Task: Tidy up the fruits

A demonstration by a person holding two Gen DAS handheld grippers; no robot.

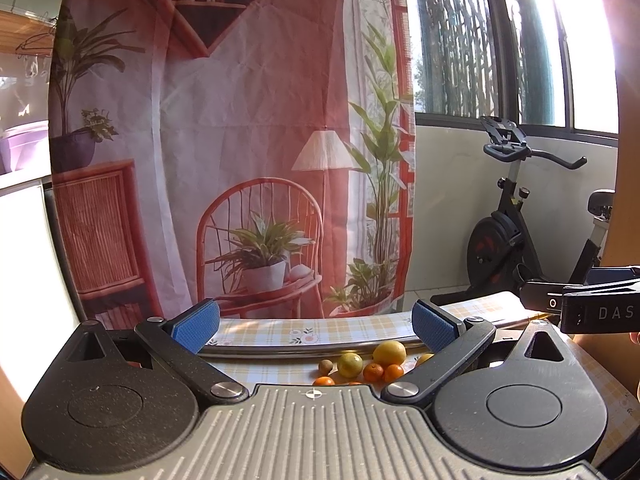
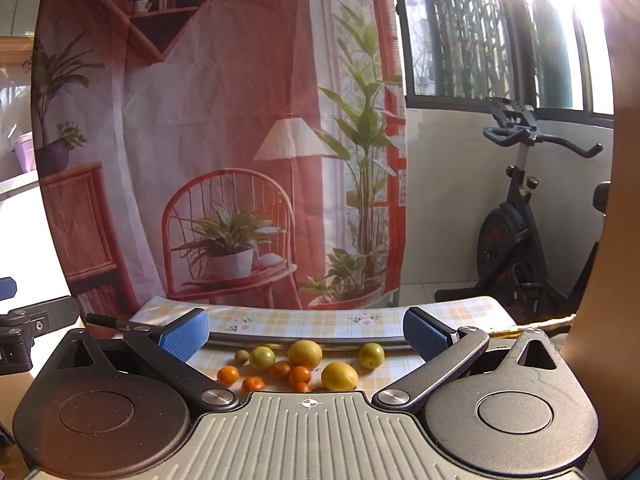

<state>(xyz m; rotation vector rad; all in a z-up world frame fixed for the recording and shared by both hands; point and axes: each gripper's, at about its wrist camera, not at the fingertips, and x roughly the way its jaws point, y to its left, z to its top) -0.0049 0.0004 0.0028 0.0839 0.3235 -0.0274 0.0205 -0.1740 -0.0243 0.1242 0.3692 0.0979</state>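
Loose fruit lies on the checked tablecloth in front of both grippers. In the right wrist view I see a large lemon, a second lemon, a yellow-green citrus, another one, a small brown kiwi and several small oranges. The left wrist view shows the same cluster: lemon, greenish citrus, kiwi, oranges. My right gripper stands open above the fruit, holding nothing. My left gripper is open too, with nothing between its blue pads.
A metal tray rim curves across the table just behind the fruit. A printed curtain backdrop hangs past the table. An exercise bike stands at the right by the window. The right gripper's body shows at the left view's right edge.
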